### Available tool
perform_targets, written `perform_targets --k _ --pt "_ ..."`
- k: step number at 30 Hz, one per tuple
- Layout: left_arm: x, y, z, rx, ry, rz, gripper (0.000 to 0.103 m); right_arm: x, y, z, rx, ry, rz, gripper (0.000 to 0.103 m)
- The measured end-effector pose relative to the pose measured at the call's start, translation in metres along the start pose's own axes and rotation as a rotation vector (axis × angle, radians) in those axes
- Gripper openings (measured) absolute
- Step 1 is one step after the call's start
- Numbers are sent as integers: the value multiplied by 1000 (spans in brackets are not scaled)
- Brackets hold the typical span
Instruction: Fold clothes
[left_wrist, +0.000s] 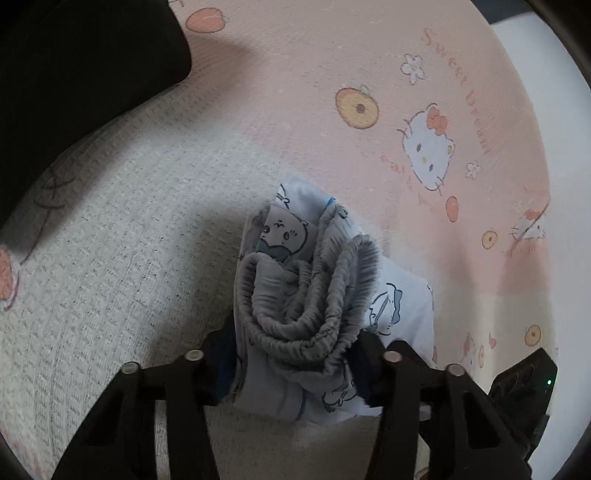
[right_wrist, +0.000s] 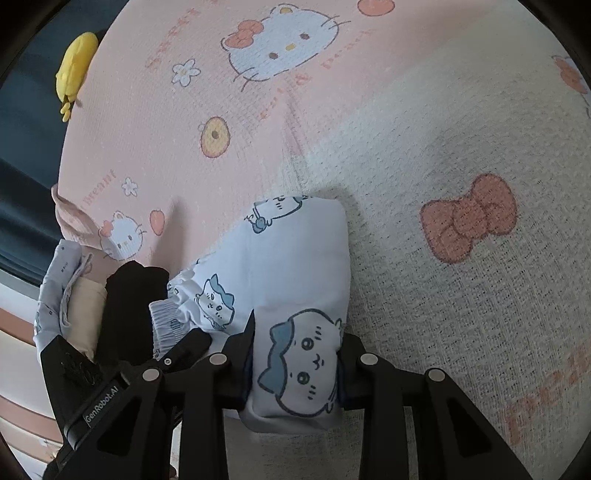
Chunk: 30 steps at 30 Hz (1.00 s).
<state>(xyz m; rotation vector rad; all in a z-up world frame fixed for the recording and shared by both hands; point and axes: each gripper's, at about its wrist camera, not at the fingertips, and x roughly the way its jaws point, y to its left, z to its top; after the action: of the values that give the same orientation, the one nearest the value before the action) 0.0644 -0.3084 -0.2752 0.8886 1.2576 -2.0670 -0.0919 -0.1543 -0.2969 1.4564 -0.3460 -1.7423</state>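
The shorts (right_wrist: 295, 280) — pale blue cloth printed with cartoon cats, with a grey gathered waistband (left_wrist: 303, 295) — sit bunched into a compact bundle on the bed cover (right_wrist: 424, 155), a pink and cream waffle-weave sheet with cat and bow prints. The bundle lies at the near middle of both views, over the line where the pink half of the cover meets the cream half.

Left tongs (left_wrist: 295, 365): closed on the waistband end. The elastic is rolled into several loops between the two fingers, so this grip appears to hold the gathered edge together and stop the roll from springing open.

Right tongs (right_wrist: 295, 369): closed on the opposite, smooth end, with a large cat face lying between the fingers. The cloth bulges on both sides of the pinch, which indicates firm pressure.

Holding both ends at once appears intended to keep the layers stacked while the bundle is squared up or carried — a one-sided grip would likely let the loose end unroll.

Near left, at the edge of the bed in the right wrist view, stands a row of other clothes (right_wrist: 92, 295) — pale printed, beige and black pieces side by side. This is probably the pile for finished items. A yellow toy (right_wrist: 75, 59) lies at the far left edge, well apart.
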Motion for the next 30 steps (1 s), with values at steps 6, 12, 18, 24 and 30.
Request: perform_targets --k 6,12,18,24,30 --pt "-2 -6 1 -8 -3 -27 32 0 17 -3 -126 -13 -69 27" --pt "-23 -16 7 -8 -9 -128 31 -19 58 -11 -353 -54 -197 24" --pt "-62 -37 14 31 -35 -237 31 -63 82 -9 -355 -123 -191 24" --pt "-114 -62 32 60 -102 -328 31 -105 134 -9 -403 -196 -236 24" --pt "-176 -61 61 71 -188 -396 31 -137 193 -6 -463 -266 -205 24"
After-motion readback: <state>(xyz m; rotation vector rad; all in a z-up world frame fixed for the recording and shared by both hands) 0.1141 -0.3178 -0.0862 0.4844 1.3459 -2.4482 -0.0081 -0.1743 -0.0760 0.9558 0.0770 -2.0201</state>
